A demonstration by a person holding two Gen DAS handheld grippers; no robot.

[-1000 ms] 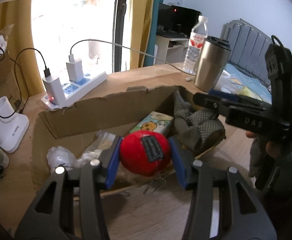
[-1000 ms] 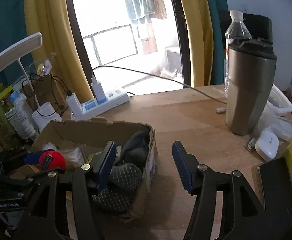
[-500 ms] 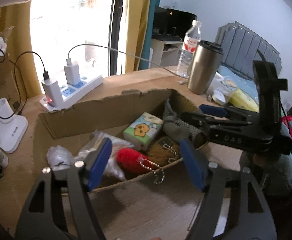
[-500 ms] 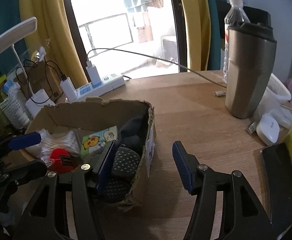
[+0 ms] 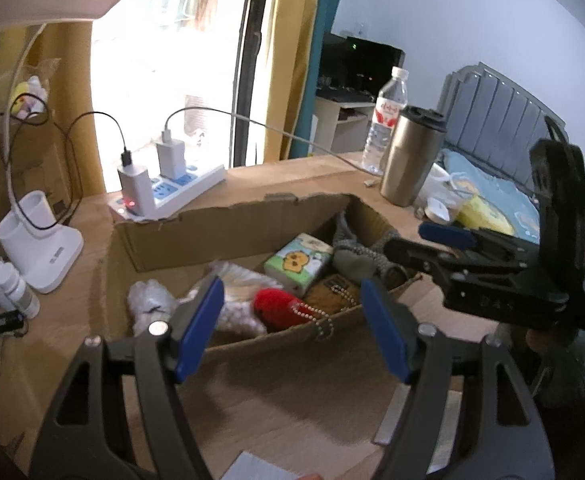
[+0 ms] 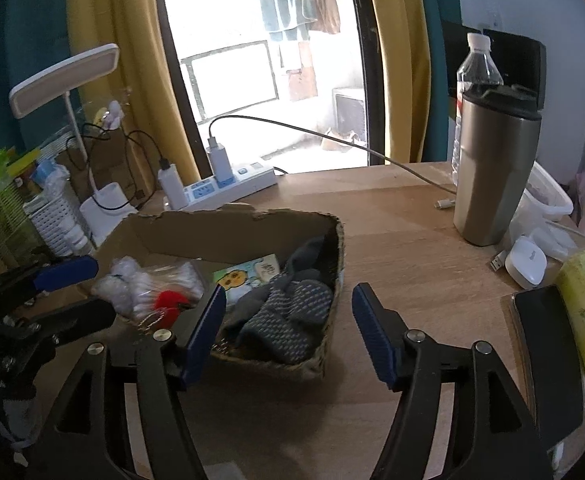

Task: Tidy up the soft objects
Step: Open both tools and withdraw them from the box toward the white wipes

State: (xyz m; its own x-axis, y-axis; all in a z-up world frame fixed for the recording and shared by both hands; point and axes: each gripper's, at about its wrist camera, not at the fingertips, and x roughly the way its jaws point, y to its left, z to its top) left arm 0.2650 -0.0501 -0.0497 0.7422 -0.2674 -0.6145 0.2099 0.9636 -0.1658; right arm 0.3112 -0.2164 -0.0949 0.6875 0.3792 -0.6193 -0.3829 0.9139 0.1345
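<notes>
With the red plush toy (image 5: 280, 307) now lying in the cardboard box (image 5: 228, 232) beside the grey gloves (image 6: 288, 316), a tissue pack (image 5: 298, 263) and a bag of cotton swabs (image 6: 152, 284), I hold both tongs released over the desk (image 6: 404, 216). The left gripper (image 5: 292, 328) has just let go and hangs empty before the box; the right gripper (image 6: 288, 332), its jaws just widened, grasps nothing. I judge the sorting nearly finished; I see nothing soft still loose on the desk.

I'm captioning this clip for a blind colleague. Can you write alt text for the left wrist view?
The open, empty left gripper hovers before a cardboard box holding a red plush, a tissue pack and grey gloves. The right gripper reaches in from the right.
</notes>
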